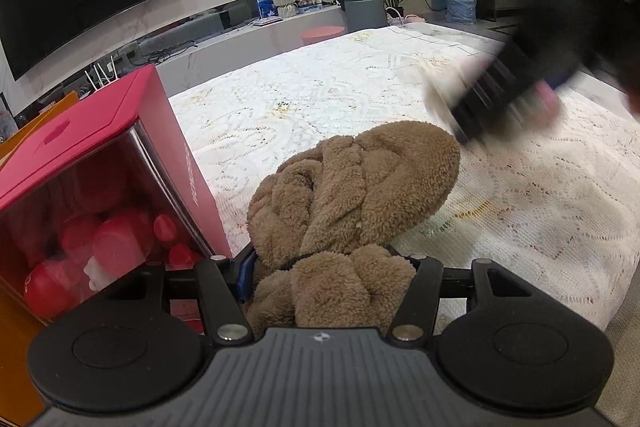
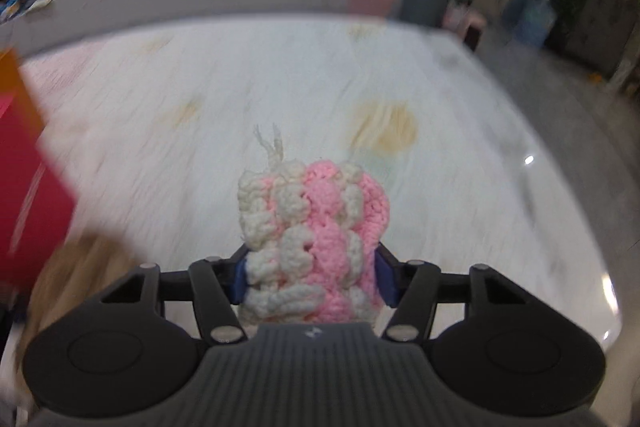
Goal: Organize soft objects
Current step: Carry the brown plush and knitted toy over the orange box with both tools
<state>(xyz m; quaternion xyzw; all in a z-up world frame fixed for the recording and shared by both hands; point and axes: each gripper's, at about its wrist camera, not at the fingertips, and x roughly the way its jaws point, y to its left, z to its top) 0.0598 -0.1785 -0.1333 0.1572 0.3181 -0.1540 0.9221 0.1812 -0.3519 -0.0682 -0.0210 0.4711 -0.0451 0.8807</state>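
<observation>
The right claw (image 2: 314,273) clamps a chunky pink-and-cream crocheted piece (image 2: 312,231); the left claw (image 1: 332,277) seemingly grips a tan fleece bundle (image 1: 352,195).

**Legible text and marks in the two wrist views**

No word or number can be read. The red box (image 1: 120,131) carries white lettering running up its side face, too skewed to make out. A small white emblem without letters sits on the ribbed housing of the left gripper (image 1: 328,273) and the right gripper (image 2: 314,267).
</observation>
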